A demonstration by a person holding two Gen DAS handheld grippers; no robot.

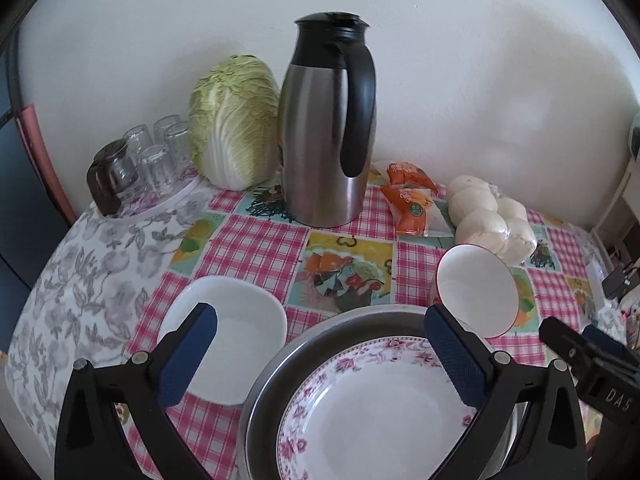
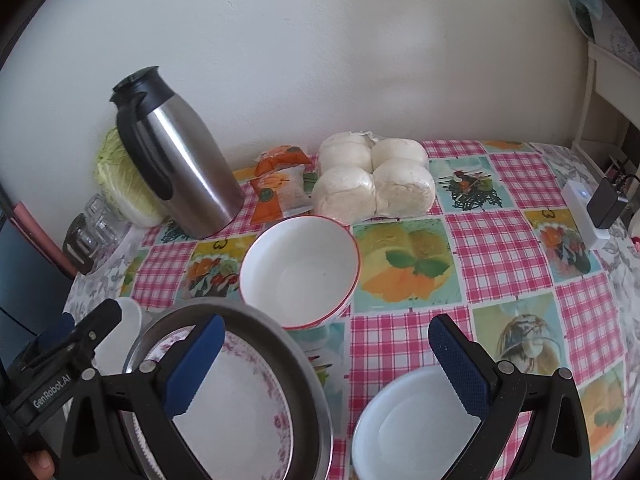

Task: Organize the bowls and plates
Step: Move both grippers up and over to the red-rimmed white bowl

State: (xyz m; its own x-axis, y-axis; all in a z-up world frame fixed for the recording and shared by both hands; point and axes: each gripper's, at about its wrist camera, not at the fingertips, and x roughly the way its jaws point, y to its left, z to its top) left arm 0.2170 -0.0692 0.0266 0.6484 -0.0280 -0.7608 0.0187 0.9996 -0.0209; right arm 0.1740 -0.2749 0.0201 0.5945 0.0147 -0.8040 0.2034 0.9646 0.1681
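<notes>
Sitting at the near centre of the table, a floral-rimmed plate [image 1: 372, 412] lies inside a round metal tray [image 1: 276, 364]; it is the only dish that looks gathered so far.

- Red-rimmed bowl [image 2: 300, 272]: empty, upright on the tablecloth, just beyond the tray, touching or nearly touching its far edge.
- White shallow dish [image 1: 236, 332]: left of the tray, loose on the cloth.
- Second white dish [image 2: 404, 424]: right of the tray, near edge, also loose.
- Left gripper [image 1: 320, 356]: jaws spread wide over the floral plate, holding nothing.
- Right gripper [image 2: 326, 368]: jaws spread wide, holding nothing, straddling the gap between the tray and the right-hand dish.

Judged progress: early; three pieces left to stack or group.

Surroundings, back of table: steel thermos jug [image 1: 328, 128], napa cabbage [image 1: 234, 120], upturned glasses [image 1: 152, 156], orange snack packets [image 1: 410, 200], bagged steamed buns [image 2: 374, 178], white power strip [image 2: 584, 212] at the right edge.
</notes>
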